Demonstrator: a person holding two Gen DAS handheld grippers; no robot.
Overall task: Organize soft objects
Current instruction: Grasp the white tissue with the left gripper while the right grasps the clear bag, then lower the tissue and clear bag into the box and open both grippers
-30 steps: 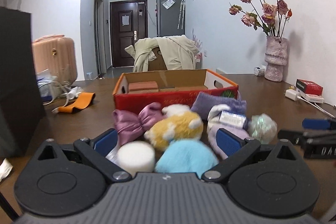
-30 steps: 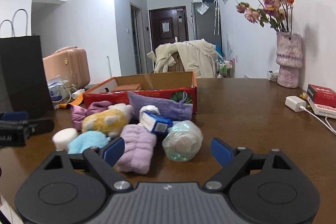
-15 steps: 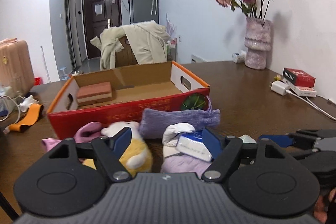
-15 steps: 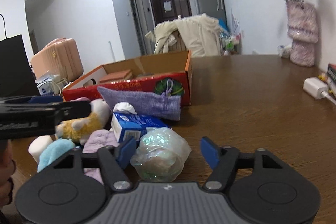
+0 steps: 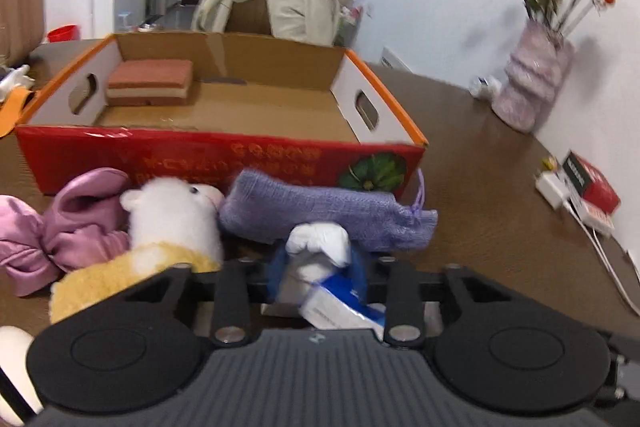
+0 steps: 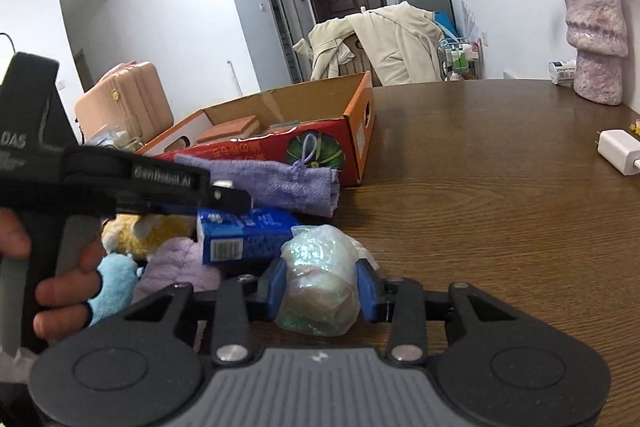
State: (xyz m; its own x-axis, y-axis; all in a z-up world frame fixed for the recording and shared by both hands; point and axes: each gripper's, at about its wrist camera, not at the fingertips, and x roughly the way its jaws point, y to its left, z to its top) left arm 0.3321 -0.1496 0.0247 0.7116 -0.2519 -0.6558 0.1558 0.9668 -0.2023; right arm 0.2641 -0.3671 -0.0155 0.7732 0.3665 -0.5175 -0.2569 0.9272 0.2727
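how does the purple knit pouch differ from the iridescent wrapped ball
The purple knit pouch is long, flat and opaque; the iridescent wrapped ball is rounded, in shiny see-through film. The pouch lies free against the red box; the ball sits between the right gripper pads, which press on it. Both are on the wooden table.

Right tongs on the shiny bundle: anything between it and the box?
Yes. The purple pouch lies against the box's near wall, and the blue pack sits just left of the bundle. The wall itself must be cleared; the table to the right looks open.
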